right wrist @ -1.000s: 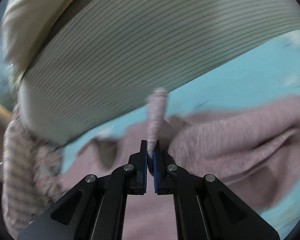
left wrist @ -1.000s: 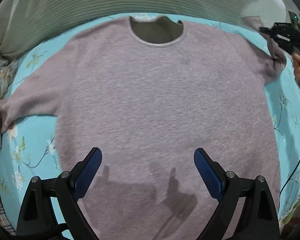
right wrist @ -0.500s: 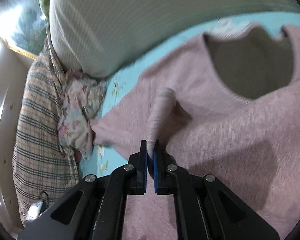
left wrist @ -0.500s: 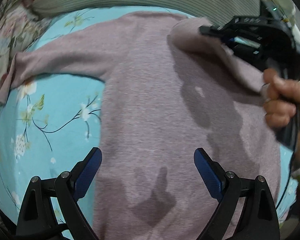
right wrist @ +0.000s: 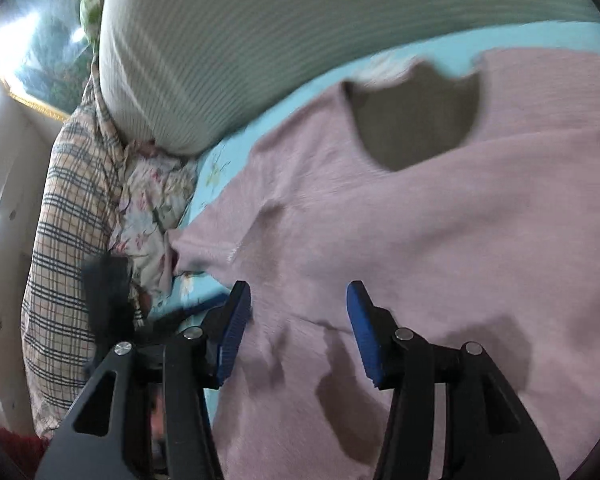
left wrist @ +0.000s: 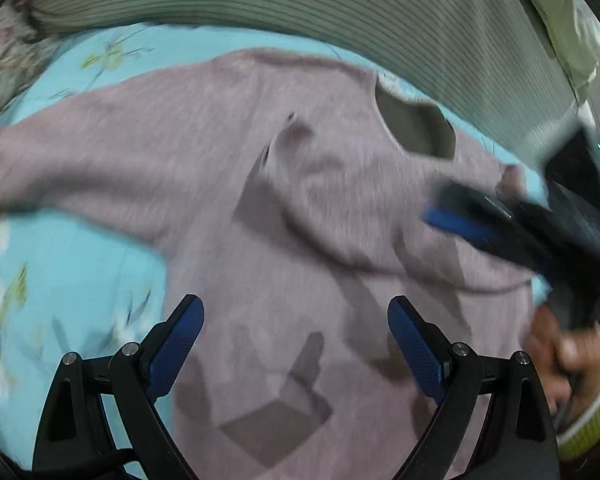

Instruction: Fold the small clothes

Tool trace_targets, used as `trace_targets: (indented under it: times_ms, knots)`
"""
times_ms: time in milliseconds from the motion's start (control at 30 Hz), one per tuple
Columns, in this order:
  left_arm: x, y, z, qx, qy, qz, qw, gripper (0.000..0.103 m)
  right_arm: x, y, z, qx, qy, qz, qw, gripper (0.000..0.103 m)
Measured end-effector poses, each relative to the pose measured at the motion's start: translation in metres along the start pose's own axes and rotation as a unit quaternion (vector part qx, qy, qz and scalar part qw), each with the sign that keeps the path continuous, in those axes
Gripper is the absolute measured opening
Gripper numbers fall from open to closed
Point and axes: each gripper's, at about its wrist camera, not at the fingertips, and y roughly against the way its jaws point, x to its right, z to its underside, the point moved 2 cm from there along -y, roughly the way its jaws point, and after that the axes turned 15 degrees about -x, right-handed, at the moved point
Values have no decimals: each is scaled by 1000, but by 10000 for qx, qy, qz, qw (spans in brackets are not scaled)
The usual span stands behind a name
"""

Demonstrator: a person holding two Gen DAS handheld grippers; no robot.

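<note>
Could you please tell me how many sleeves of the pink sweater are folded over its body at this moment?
1: the right-hand sleeve lies folded across the chest of the sweater; the other sleeve is spread out on the blue sheet.

Motion blur smears the right gripper (left wrist: 460, 226) in the left wrist view, so its far blue pad can't be made out. The hand (left wrist: 568, 356) behind it is a soft blur, cut off by the frame edge. The pink sweater (left wrist: 300, 208) runs out of frame below the left gripper (left wrist: 296, 344), hem unseen. In the right wrist view a dark smeared shape (right wrist: 108, 292) left of the claw can't be identified, and the plaid cloth (right wrist: 64, 240) beyond it is clipped at the rim.
</note>
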Motion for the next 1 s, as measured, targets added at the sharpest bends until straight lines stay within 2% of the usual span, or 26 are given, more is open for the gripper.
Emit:
trace_targets:
  times_ms: [100,200,267,300,333,367,400,433,467,533,600,667,733,800,933,1000]
  knots:
    - [-4,-10,-39,-11,-62,118,9999,94,13,31,19,208,-184,233,9993,52]
    - [-6,-20,-73,-121,-193,460,9987,93,32,57,39,406,-473,409,9972,52]
    - [-4,-32,-93,-282,-317,586,9974,88,43,69,49,499,-629,548,9953,52]
    - [-4,-39,-100,-383,-385,549,9970,78,50,76,54,559,-728,609,9939,52]
    - [-3,-44,-103,-431,-434,490,9969,72,55,82,58,617,-800,655,9927,52]
    - [-1,-46,-106,-397,-543,427,9968,58,60,90,62,701,-882,758,9907,52]
    - [1,-45,-108,-369,-646,440,9963,29,63,96,64,771,-921,852,9891,52]
    - [3,-44,-107,-367,-742,477,9954,5,67,105,66,885,-969,995,9863,52]
    - [7,-36,-104,-254,-805,472,9953,2,71,113,68,955,-996,1081,9845,52]
    - [11,-12,-93,248,-832,360,9956,2,82,129,69,1151,-1121,1313,9782,52]
    - [-2,12,-81,669,-660,365,9949,2,97,142,64,1268,-1252,1510,9723,52]
    - [-20,17,-79,805,-338,460,9951,2,109,148,54,1319,-1289,1725,9676,52]
    - [-43,8,-77,728,11,319,9968,2,119,149,45,1273,-1268,1789,9673,52]
    - [-54,7,-74,703,195,379,9966,2,129,143,27,1192,-1251,1911,9662,52]
    - [-58,14,-69,1011,377,262,9938,2,150,125,6,946,-1277,1966,9675,55]
    - [-61,16,-64,1115,549,357,9916,2,159,112,-2,789,-1304,1969,9685,55]
